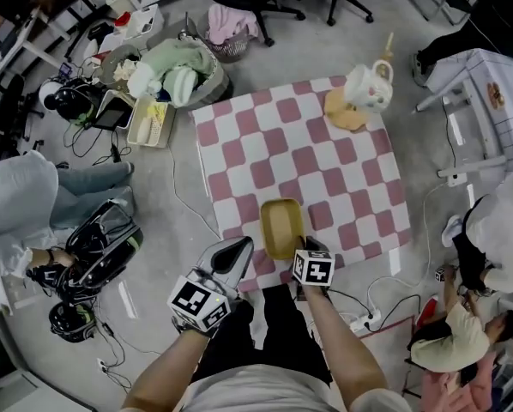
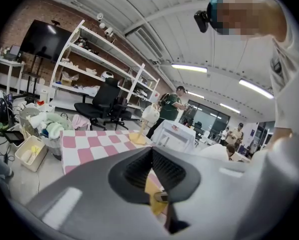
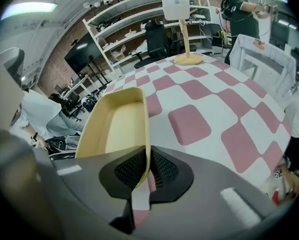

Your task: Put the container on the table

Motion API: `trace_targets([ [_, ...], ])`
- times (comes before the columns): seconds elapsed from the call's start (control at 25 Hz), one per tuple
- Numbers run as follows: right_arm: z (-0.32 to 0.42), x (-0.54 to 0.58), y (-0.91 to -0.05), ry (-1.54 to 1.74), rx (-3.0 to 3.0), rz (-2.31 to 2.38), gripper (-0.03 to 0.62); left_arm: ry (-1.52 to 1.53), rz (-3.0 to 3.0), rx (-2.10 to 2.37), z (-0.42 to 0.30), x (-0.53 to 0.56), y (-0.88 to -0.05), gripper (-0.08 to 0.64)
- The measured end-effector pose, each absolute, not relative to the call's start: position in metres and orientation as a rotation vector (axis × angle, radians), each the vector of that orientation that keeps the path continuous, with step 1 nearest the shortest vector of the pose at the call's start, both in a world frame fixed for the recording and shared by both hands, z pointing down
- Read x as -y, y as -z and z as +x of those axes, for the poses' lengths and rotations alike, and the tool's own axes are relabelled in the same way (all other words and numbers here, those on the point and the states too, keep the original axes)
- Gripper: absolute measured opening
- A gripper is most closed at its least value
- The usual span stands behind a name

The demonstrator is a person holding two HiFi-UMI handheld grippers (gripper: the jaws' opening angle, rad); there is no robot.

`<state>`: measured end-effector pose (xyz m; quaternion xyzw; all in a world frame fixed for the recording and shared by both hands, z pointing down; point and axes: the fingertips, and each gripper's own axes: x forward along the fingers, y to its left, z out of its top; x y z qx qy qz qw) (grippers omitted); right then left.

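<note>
Two grippers hover at the near edge of the checkered surface (image 1: 342,170). The right gripper (image 1: 300,247) has its fingers clamped on the near wall of the yellow container (image 1: 281,226), which lies over the near part of the surface; whether it rests there or is held just above is unclear. The left gripper (image 1: 238,251), just left of the container, has its fingers pressed together on nothing. A white lamp (image 1: 367,87) stands at the far right corner.

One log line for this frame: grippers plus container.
right gripper: shut on container rim | left gripper: shut, empty | container: at table near edge, touchdown unclear
</note>
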<state>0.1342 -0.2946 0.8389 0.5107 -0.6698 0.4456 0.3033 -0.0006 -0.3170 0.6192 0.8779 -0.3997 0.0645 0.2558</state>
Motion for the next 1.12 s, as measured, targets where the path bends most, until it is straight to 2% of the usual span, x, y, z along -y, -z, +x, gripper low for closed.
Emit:
trace_targets([
  [0.12, 0.131, 0.298, -0.842, -1.182, 1.797, 1.354, 0.025, -0.176, 2.370, 1.078, -0.005, 0.316, -0.625, -0.014],
  [0.2, 0.131, 0.302, -0.841, -1.172, 1.805, 1.359, 0.071, -0.175, 2.373, 1.074, -0.006, 0.317, -0.625, -0.014],
  [0.28, 0.133, 0.304, -0.837, -1.147, 1.806, 1.369, 0.080, -0.169, 2.374, 1.066, -0.007, 0.317, -0.626, -0.014],
  [0.52, 0.134, 0.304, -0.800, -1.051, 1.844, 1.415, 0.080, -0.181, 2.376, 1.035, -0.008, 0.314, -0.624, -0.014],
  [0.88, 0.110, 0.309, -0.705, -1.009, 2.018, 1.487, 0.069, -0.180, 2.412, 0.934, 0.001, 0.305, -0.598, -0.014],
  [1.0, 0.100, 0.308, -0.668, -0.989, 2.080, 1.522, 0.026, -0.172, 2.425, 0.915, -0.003, 0.302, -0.581, -0.014],
  [1.12, 0.091, 0.305, -0.628, -0.957, 2.149, 1.555, 0.009, -0.149, 2.439, 0.903, -0.009, 0.295, -0.561, -0.014],
])
